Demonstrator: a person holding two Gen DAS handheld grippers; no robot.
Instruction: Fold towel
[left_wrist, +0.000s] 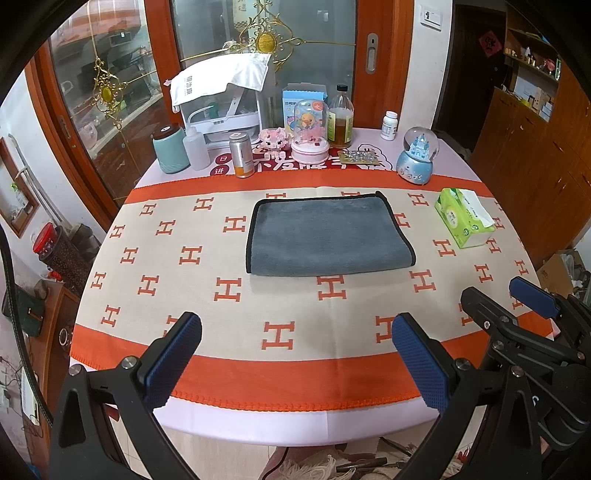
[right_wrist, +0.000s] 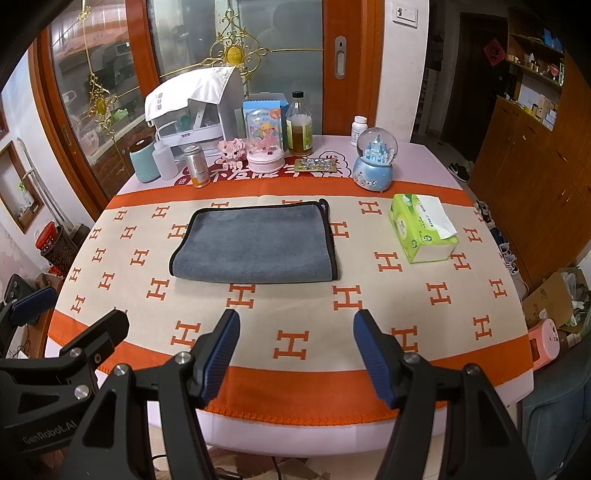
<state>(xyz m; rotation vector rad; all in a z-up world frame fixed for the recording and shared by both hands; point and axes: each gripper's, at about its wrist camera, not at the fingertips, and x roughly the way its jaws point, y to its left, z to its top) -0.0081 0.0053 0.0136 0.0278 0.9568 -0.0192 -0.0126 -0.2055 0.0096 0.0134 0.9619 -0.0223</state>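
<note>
Hovering at near counter (left_wrist: 229, 417) edge, left tool (left_wrist: 295, 354) & right tool (right_wrist: 293, 352) both have fingers apart, empty. Towel (left_wrist: 325, 236) lies mid-counter w/ fold toward tools, bound edges far side; appears folded once already.

The grey towel (left_wrist: 325, 236) looked plush and matt, bound in black. The woven tablecloth (left_wrist: 207, 266) was matt cloth. Gripper pads (right_wrist: 218, 354) showed ribbed blue rubber; the snow globe (right_wrist: 376, 155) glossy.

Round surface (left_wrist: 258, 424) w/ orange-beige H-print cloth (left_wrist: 207, 295). Grey towel (left_wrist: 325, 236) folded at centre; green tissue pack (left_wrist: 465, 218) right; bottles, snow globe (left_wrist: 417, 155) etc. along far edge.
</note>
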